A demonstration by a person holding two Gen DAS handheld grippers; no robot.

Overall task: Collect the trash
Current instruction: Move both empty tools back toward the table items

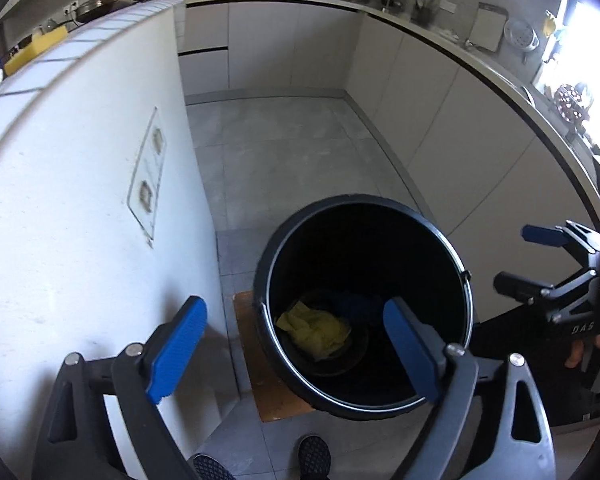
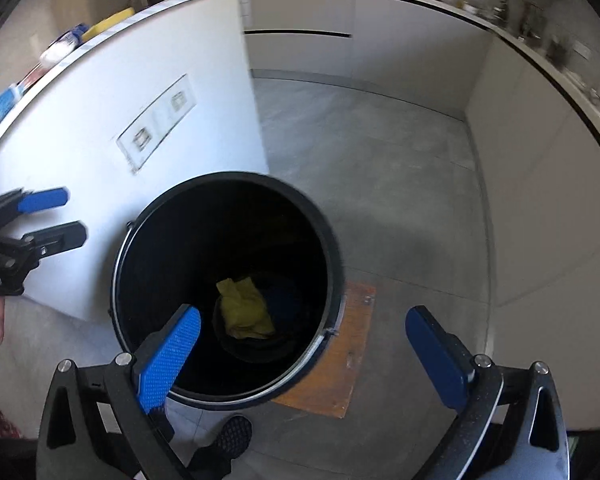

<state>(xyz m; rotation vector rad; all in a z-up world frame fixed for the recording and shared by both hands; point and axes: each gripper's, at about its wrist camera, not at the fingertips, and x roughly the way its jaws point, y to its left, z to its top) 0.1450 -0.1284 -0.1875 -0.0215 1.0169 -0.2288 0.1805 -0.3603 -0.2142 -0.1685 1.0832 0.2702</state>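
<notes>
A black round trash bin [image 1: 364, 202] [image 2: 227, 179] stands on the floor below both grippers. At its bottom lies a crumpled yellow piece of trash [image 1: 316, 330] [image 2: 243, 308], with something dark blue [image 1: 360, 304] dimly seen beside it. My left gripper [image 1: 295, 302] hangs over the bin's near left rim, open, with nothing between its blue pads. My right gripper [image 2: 303, 311] is over the bin's right rim, open wide and empty. Each gripper also shows in the other's view: the right gripper [image 1: 512, 256] at the right edge, the left gripper [image 2: 75, 214] at the left edge.
The bin sits on a brown wooden board [image 1: 259, 380] [image 2: 340, 360] beside a white island wall with sockets [image 1: 79, 220] [image 2: 99, 120]. White cabinets [image 1: 440, 120] line the back and right. The person's dark shoes [image 1: 314, 456] [image 2: 231, 436] stand close in front of the bin.
</notes>
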